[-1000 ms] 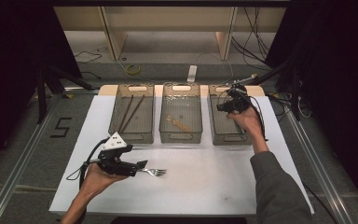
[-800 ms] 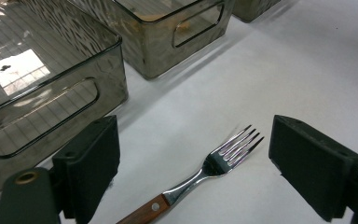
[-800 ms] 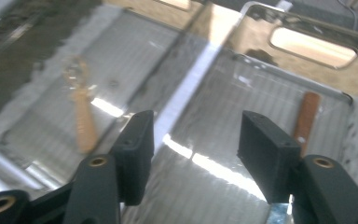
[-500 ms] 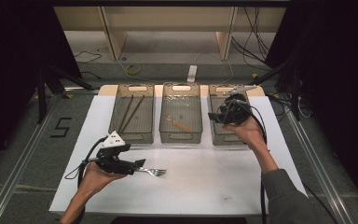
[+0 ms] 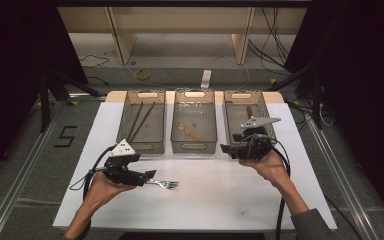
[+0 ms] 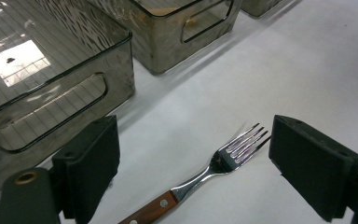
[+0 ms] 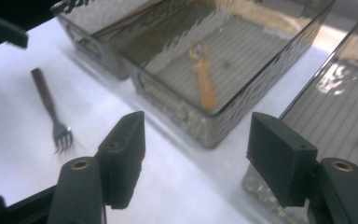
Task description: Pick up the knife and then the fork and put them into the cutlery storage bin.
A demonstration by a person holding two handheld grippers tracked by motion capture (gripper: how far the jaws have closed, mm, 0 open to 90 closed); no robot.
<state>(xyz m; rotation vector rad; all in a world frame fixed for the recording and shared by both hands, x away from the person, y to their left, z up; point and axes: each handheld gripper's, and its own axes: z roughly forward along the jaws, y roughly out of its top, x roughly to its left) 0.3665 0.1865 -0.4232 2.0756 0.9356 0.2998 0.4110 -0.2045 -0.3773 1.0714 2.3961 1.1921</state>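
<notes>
Fork pickup from the white surface, jaws open on both sides

Fork (image 6: 205, 179) lies flat on the surface (image 5: 220, 200), wooden handle between the wide-open, empty jaws of the left gripper (image 5: 150, 175), tines pointing away. Lower squarely and close on the handle, not the tines. Right gripper (image 5: 223, 148), whose empty jaws have just been opening, hovers at the front of the right bin (image 5: 232, 122); keep it clear. Middle bin (image 5: 194, 145) and left bin (image 5: 125, 127) stand beyond.
</notes>
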